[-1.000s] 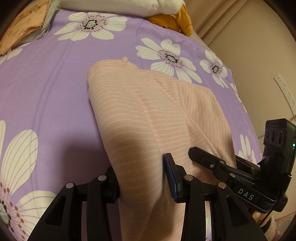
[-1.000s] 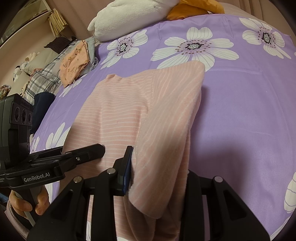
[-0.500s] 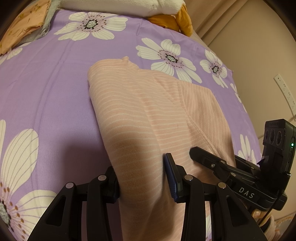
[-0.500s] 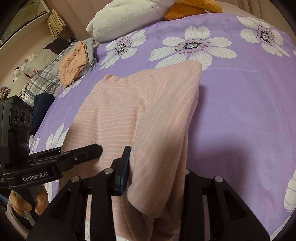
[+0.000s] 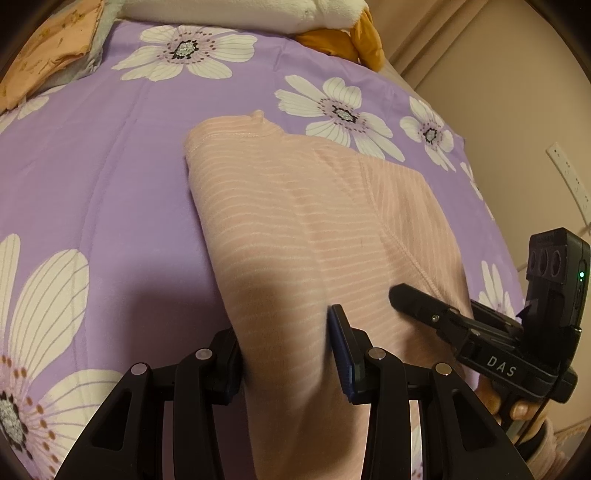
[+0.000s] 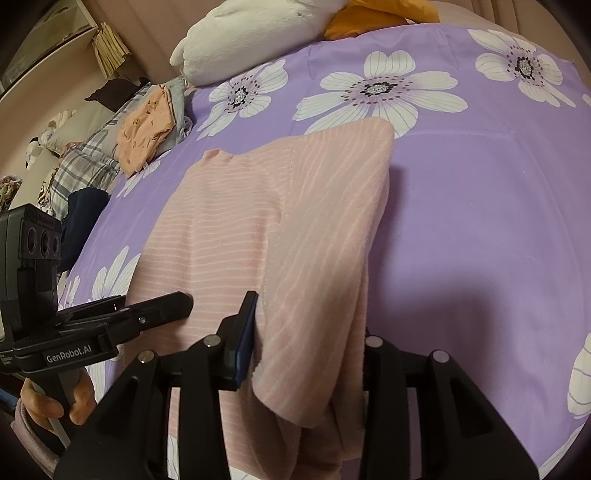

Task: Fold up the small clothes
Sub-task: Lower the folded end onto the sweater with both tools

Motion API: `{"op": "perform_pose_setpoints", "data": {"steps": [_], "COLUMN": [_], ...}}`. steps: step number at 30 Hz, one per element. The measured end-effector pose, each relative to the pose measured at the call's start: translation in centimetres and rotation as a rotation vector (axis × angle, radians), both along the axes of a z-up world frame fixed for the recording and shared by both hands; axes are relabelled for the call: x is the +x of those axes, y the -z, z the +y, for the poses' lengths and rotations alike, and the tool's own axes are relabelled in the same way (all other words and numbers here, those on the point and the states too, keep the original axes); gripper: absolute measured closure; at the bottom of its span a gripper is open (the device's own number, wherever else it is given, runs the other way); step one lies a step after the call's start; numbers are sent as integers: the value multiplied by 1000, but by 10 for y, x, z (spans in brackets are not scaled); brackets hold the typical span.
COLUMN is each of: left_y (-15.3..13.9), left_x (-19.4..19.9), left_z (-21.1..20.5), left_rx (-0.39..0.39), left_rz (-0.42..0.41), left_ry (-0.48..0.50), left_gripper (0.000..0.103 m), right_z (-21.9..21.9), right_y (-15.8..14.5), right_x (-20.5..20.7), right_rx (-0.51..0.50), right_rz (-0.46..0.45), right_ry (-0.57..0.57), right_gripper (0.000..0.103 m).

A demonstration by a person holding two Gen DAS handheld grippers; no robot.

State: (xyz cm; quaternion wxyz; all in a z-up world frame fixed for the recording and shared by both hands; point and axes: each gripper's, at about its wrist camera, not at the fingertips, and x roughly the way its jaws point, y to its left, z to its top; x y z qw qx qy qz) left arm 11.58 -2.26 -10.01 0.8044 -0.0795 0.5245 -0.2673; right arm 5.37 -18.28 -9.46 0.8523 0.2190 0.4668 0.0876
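A pink striped garment (image 5: 295, 221) (image 6: 229, 229) lies on the purple flowered bedspread (image 5: 92, 166) (image 6: 480, 203), its right sleeve side folded inward. My left gripper (image 5: 284, 332) is shut on the near left edge, and the cloth fills the gap between its pads. My right gripper (image 6: 308, 325) holds the bunched near right edge. Its jaws are opening, the fold still sits between them, and the right finger is hidden behind cloth. Each gripper appears in the other's view, left gripper (image 6: 177, 299) and right gripper (image 5: 402, 295), both in a person's hands.
A white plush pillow (image 6: 251, 33) and an orange cloth (image 5: 340, 40) lie at the head of the bed. Folded orange clothes (image 6: 144, 129) (image 5: 55, 48) rest on plaid bedding (image 6: 85, 162) at far left. A wall with a power strip (image 5: 565, 177) borders the right side.
The right gripper's left pad has drawn slightly away from the pink fold. The left gripper and the garment have not visibly moved.
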Motion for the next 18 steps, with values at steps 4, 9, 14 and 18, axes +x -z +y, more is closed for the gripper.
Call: {"op": "perform_pose_setpoints", "data": {"steps": [4,9,14,18], "left_y": [-1,-2,-2,-3], "left_x": [-3,-4,-5,-7], "left_z": [2,3,4,4], "left_rx": [6,7,6,11], "left_rz": [-5,-5,-3,-5], "left_ry": [2,0,-1,-1], "left_gripper": [64,64,64,64], "right_z": [-1,-3,-4,-5], "right_y": [0,0,0,0], "right_x": [-1,-4,-6,-8], "right_rx": [4,10,10,10], "right_rz": [1,3,4,5], "right_ry": [3,11,13,16], "right_gripper": [67,65,65,64]}}
